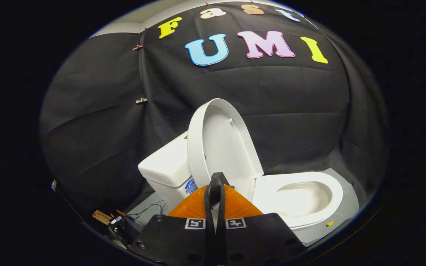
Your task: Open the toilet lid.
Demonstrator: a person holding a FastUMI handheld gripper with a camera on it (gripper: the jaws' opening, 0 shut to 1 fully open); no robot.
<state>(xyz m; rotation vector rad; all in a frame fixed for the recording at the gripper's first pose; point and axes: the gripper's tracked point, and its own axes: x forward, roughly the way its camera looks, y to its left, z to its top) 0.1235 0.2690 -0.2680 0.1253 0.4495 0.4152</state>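
Gripper view shows the toilet lid [220,144] upright against the tank [166,171], just beyond the tongs [215,192], which are pressed together on nothing; draw back gently so it stays up.

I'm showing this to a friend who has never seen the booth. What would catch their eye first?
The raised toilet lid stands upright just beyond the gripper, leaning back toward the tank. Beside it lies the uncovered toilet seat with its bowl. The gripper's fingers are closed together, holding nothing.
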